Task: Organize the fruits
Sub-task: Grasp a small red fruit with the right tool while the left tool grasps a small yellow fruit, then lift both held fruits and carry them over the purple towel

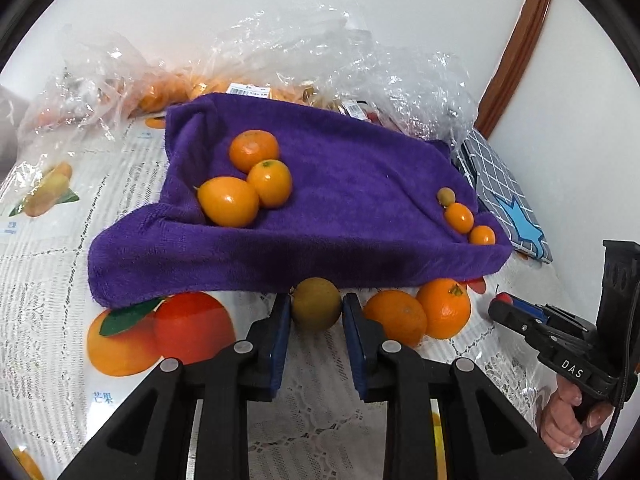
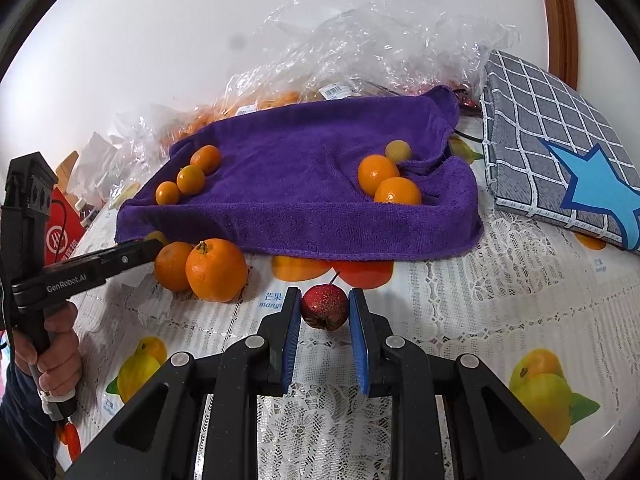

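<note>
A purple towel [image 1: 328, 200] lies on the table and holds two groups of orange citrus: three larger ones [image 1: 248, 178] at its left and small ones [image 1: 460, 216] at its right. My left gripper [image 1: 316, 308] is shut on a round yellow-brown fruit [image 1: 316, 303] at the towel's front edge. Two oranges [image 1: 420, 312] lie just right of it. My right gripper [image 2: 325, 306] is shut on a small red fruit [image 2: 324, 306] on the table, in front of the towel [image 2: 304, 184]. The two oranges [image 2: 204, 268] sit to its left.
Crumpled clear plastic bags [image 1: 312, 52] with more fruit lie behind the towel against the white wall. A grey checked cloth with a blue star [image 2: 560, 152] lies at the right. The tablecloth [image 2: 460, 300] has printed fruit pictures and lace pattern.
</note>
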A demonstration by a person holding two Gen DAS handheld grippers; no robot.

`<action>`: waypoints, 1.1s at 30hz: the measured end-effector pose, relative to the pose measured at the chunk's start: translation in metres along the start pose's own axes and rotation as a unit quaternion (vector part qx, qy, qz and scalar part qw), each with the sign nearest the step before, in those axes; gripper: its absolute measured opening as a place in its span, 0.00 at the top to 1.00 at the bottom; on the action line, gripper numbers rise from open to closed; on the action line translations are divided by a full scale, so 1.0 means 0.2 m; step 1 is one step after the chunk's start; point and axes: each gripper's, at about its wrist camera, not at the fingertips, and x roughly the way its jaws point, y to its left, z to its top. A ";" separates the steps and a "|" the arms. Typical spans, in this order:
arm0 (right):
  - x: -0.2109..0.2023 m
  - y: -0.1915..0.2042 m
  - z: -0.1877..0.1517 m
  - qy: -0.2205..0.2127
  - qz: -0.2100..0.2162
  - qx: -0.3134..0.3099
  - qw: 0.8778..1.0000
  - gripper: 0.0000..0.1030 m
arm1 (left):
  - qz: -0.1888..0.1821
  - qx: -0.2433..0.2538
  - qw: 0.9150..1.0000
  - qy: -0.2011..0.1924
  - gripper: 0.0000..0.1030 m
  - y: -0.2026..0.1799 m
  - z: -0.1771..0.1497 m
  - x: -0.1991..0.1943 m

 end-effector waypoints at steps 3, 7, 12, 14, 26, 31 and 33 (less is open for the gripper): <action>-0.01 0.00 0.00 -0.004 0.002 0.001 1.000 0.77 | -0.004 0.000 1.000 -0.007 0.76 -0.01 0.00 -0.01; -0.01 -0.01 0.00 -0.006 0.004 0.007 1.000 0.77 | -0.001 0.008 1.000 -0.015 0.76 -0.02 -0.01 -0.03; -0.02 -0.01 -0.01 -0.011 0.008 0.011 1.000 0.77 | 0.004 0.001 1.000 -0.020 0.76 -0.01 -0.01 -0.04; -0.02 -0.01 -0.01 -0.013 0.009 0.012 1.000 0.77 | 0.004 -0.002 1.000 -0.026 0.76 0.00 -0.01 -0.05; -0.06 -0.03 -0.02 -0.028 0.016 0.024 0.999 0.77 | 0.013 -0.030 0.997 -0.077 0.76 0.06 0.01 -0.13; -0.05 -0.04 -0.02 -0.023 0.015 0.028 0.999 0.77 | 0.015 -0.038 0.995 -0.093 0.76 0.07 0.02 -0.17; -0.05 -0.04 -0.02 -0.023 0.013 0.033 0.999 0.77 | 0.010 -0.037 0.994 -0.098 0.76 0.07 0.02 -0.19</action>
